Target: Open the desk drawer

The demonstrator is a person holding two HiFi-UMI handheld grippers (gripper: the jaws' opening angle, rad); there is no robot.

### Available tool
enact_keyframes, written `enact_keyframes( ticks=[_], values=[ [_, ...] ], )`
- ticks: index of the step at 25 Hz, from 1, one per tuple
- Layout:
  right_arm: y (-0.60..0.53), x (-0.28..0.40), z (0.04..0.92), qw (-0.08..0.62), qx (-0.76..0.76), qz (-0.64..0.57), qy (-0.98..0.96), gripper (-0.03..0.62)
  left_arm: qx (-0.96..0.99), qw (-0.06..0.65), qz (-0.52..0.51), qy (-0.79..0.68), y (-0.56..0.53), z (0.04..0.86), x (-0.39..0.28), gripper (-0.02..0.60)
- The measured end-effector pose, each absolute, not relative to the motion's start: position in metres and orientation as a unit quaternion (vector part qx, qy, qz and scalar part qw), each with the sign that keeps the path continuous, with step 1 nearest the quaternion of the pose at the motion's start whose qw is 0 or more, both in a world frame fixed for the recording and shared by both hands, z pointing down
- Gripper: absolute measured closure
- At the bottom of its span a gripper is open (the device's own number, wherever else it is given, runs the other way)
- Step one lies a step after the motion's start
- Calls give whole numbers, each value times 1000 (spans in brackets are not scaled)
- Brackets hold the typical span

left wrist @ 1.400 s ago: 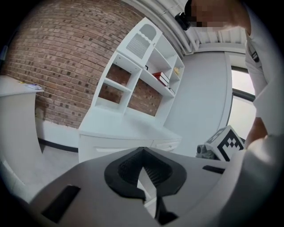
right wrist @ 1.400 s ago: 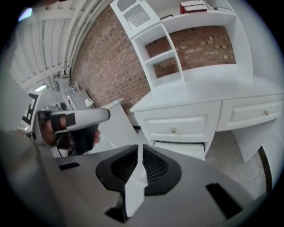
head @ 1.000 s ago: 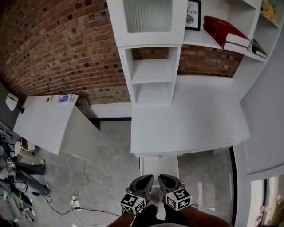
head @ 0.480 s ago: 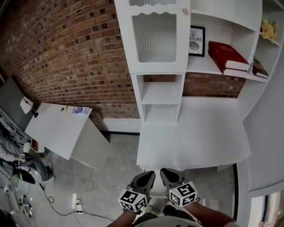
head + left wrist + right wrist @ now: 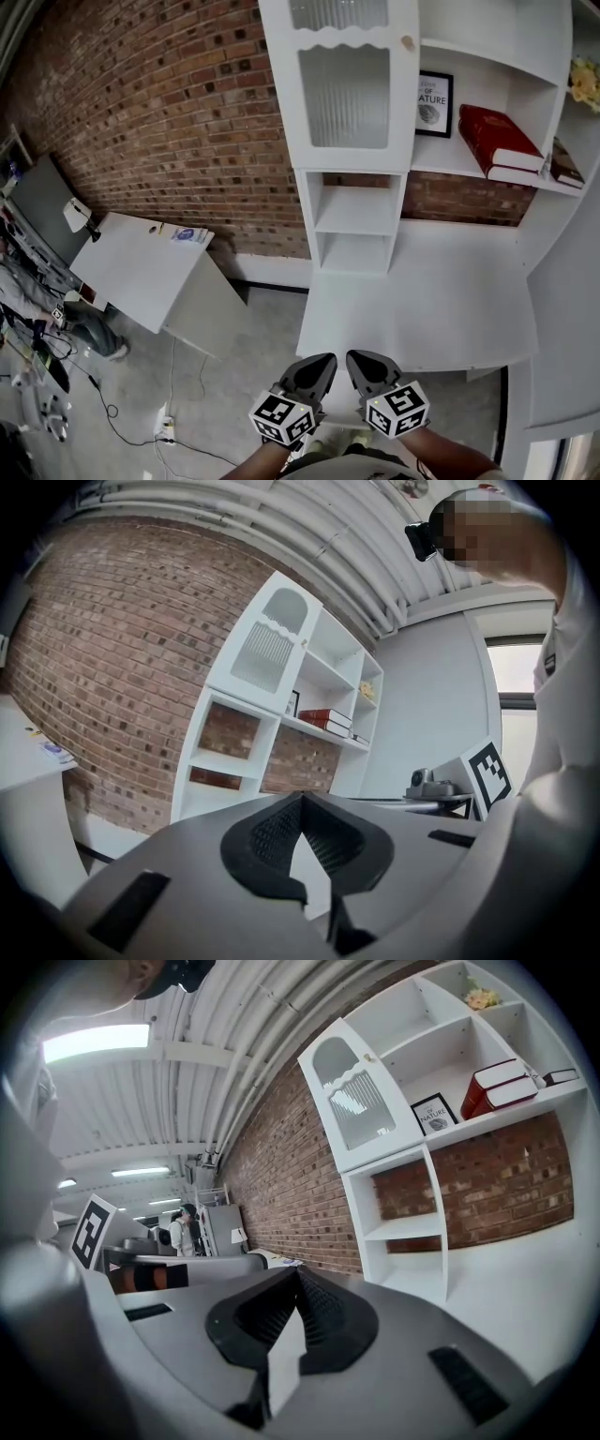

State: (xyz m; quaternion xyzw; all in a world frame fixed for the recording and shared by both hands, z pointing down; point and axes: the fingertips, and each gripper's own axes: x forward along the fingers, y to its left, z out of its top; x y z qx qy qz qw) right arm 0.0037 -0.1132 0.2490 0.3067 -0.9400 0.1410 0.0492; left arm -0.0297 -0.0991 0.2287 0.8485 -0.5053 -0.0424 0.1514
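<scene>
Our left gripper [image 5: 316, 368] and right gripper [image 5: 366, 367] are closed and empty (at the table [image 5: 422, 291] edge); we think reaching down for the drawer comes next.

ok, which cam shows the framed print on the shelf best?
Head view: the framed print faces the camera, lettering partly legible, beside the red books. Right gripper view shows it smaller and at an angle. Left gripper view shows only a dark edge-on sliver.
</scene>
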Motion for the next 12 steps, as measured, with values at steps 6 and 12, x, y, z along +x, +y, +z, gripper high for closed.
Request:
enact_keyframes(
  ticks=[6,12],
  values=[
    [-122,2,254,58,288,134,-946,577,837,151,-41,-525,-107,231,-31,569],
    [-128,3,255,67,274,129,-950,577,827,153,-42,-539,-113,232,-31,569]
  ],
)
